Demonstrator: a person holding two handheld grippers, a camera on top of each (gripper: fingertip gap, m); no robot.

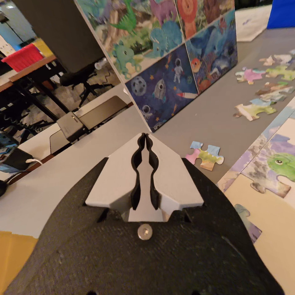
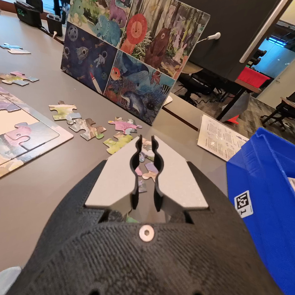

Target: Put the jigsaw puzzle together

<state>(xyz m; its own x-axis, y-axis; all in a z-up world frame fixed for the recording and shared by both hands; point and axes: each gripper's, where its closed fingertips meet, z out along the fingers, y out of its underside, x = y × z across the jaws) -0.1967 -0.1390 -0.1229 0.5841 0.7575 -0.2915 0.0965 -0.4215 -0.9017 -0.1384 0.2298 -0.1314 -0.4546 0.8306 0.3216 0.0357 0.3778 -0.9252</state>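
Your left gripper (image 1: 146,134) idles with fingertips pressed together, empty; your right gripper (image 2: 146,137) hangs parted above loose jigsaw pieces (image 2: 147,169), apparently selecting one for the puzzle tray (image 2: 63,135) nearby.

Through my left lens the room was dim and warm, and the grey table (image 1: 207,118) took only a soft, even light with faint shadows. My left gripper (image 1: 145,134) was sharp, its pale fingers (image 1: 172,174) lit from above, while the picture board (image 1: 159,63) looked slightly soft and the chairs behind sank into murk. Straight lines bowed near the corners. My right lens saw a brighter scene: daylight glowed blue through a far doorway, and a sheen lay on the table (image 2: 39,183). The blue bin (image 2: 263,199) was vivid but smeared at the frame's edge, and my right gripper (image 2: 146,138) cast little shadow.
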